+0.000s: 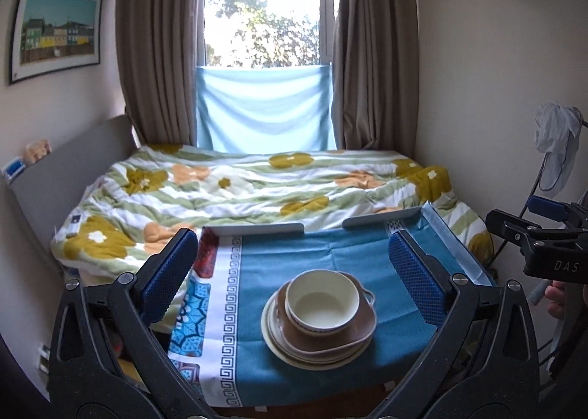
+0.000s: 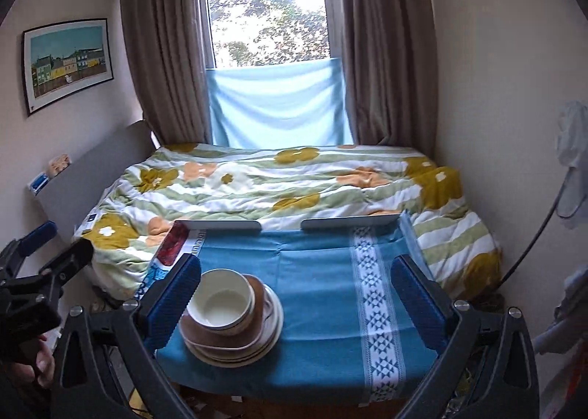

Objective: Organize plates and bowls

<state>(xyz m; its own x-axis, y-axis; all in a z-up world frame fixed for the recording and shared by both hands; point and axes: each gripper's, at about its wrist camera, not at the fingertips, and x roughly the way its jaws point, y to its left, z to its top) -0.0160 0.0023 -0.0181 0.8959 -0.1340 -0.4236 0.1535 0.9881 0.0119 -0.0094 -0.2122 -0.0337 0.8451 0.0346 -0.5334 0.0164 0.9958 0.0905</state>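
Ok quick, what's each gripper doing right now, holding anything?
Left gripper: open, holding nothing, above the stack.
Right gripper: open, holding nothing.

Floral duvet [image 1: 257, 183], curtains [image 1: 158, 44], framed pic [image 1: 55, 29].

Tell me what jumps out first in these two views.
The stack of dishes on the blue tablecloth: a cream bowl nested in a brown bowl atop pale plates. Both the left tool and right tool stand open above it, holding nothing. Behind lies the flowered duvet under the bright window.
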